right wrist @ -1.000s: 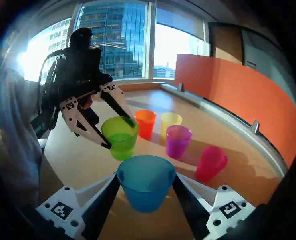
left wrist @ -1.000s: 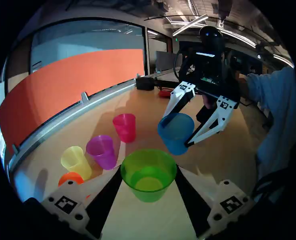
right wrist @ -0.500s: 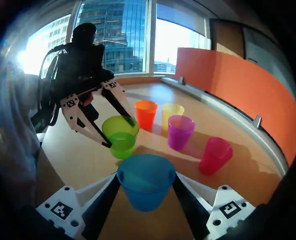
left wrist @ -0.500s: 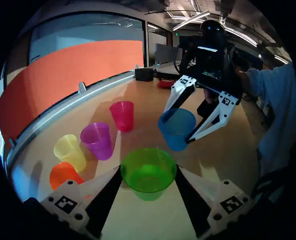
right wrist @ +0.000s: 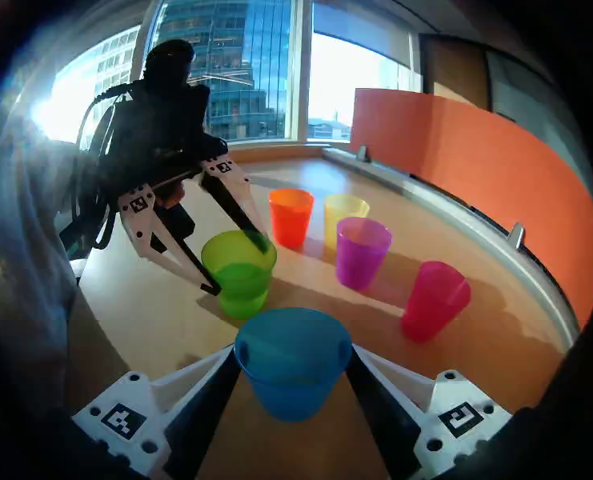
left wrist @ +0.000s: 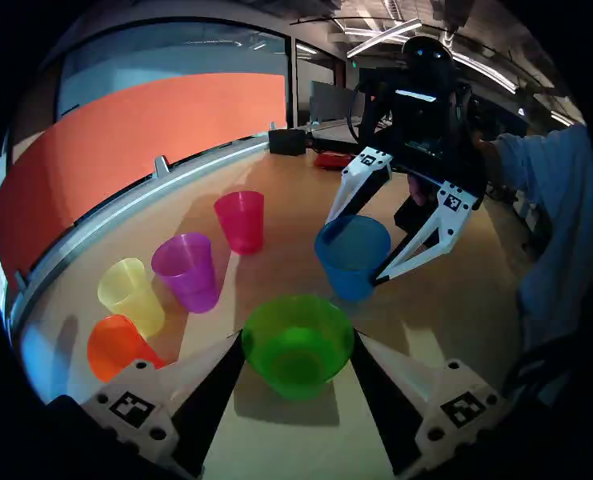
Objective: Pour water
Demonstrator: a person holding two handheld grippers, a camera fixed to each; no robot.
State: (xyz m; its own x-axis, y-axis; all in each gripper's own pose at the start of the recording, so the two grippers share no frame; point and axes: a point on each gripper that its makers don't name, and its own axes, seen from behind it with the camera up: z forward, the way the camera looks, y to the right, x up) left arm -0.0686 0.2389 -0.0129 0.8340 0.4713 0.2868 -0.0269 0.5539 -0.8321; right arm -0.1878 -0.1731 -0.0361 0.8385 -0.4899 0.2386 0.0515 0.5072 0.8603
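Green cup pinched upright in left gripper — blue cup likewise clamped by right gripper; wooden table beneath.

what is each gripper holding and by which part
Left gripper: green cup, pinched at its sides below the rim. Right gripper: blue cup, same hold.

Bench: light wood top, with a metal rail along one long edge. Standing on it, mouths up, in a loose row beside the rail: orange cup, yellow cup, purple cup, pink cup. At the far end: black box, with a flat red item near it.
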